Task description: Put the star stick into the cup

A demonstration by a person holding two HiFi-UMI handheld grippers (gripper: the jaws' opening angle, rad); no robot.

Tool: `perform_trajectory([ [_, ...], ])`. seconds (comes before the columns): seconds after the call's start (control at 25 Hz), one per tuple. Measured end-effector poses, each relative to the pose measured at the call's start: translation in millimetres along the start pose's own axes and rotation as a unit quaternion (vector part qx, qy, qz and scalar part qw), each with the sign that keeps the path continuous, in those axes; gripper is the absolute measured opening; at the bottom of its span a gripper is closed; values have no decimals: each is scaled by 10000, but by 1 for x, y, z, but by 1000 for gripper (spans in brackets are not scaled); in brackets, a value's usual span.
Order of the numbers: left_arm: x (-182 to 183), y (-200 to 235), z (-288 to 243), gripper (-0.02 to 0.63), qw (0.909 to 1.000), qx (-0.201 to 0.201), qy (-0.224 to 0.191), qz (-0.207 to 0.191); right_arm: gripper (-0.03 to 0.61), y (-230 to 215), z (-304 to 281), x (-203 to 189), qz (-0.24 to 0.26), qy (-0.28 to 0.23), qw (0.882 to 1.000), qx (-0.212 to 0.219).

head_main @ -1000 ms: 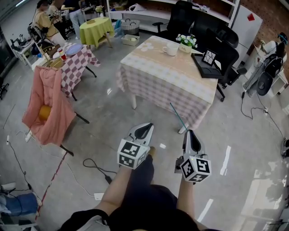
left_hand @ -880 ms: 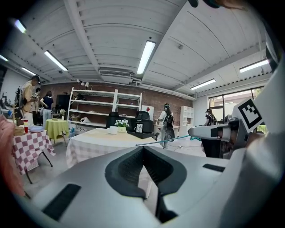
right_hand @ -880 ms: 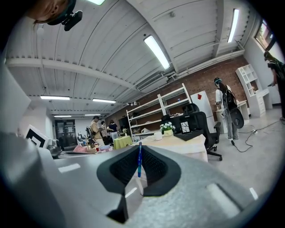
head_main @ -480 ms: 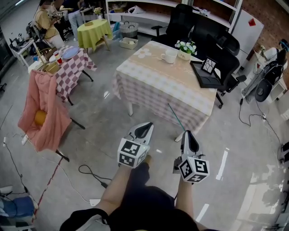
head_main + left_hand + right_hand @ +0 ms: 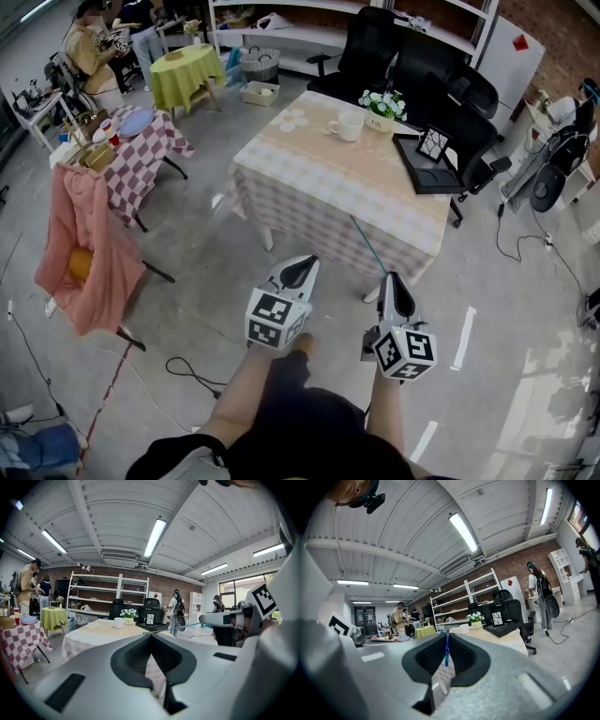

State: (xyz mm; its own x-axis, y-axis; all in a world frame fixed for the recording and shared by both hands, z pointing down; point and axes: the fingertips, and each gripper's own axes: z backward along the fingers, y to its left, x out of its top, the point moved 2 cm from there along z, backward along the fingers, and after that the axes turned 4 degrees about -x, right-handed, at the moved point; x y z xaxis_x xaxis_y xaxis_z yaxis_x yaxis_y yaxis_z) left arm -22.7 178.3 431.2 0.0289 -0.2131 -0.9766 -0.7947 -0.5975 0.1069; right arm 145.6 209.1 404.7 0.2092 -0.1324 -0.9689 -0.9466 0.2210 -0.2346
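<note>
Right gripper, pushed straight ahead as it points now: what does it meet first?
Most likely the near edge of the cloth-covered table, with the star stick in the right gripper touching first. Nothing shows in between; depth is unclear.

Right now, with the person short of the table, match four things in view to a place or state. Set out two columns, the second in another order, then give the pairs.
Things
1. stick
2. cup
3. left tool
4. pink cloth

Places or states
A. on the table, beside the flowers
B. hanging left of the table
C. clamped in the right tool
D. shut, nothing in it

Pairs: 1-C, 2-A, 3-D, 4-B
</note>
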Motion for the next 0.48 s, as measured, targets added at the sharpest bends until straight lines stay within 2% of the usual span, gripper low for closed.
perform_trajectory([
  [0.24, 6, 30, -28, 11, 9999, -29, 5, 148, 15, 1, -35, 4, 111, 76, 9999, -9],
  [0.48, 17, 55, -54, 11, 9999, -64, 3, 130, 15, -4, -74, 12, 151, 60, 9999, -22],
])
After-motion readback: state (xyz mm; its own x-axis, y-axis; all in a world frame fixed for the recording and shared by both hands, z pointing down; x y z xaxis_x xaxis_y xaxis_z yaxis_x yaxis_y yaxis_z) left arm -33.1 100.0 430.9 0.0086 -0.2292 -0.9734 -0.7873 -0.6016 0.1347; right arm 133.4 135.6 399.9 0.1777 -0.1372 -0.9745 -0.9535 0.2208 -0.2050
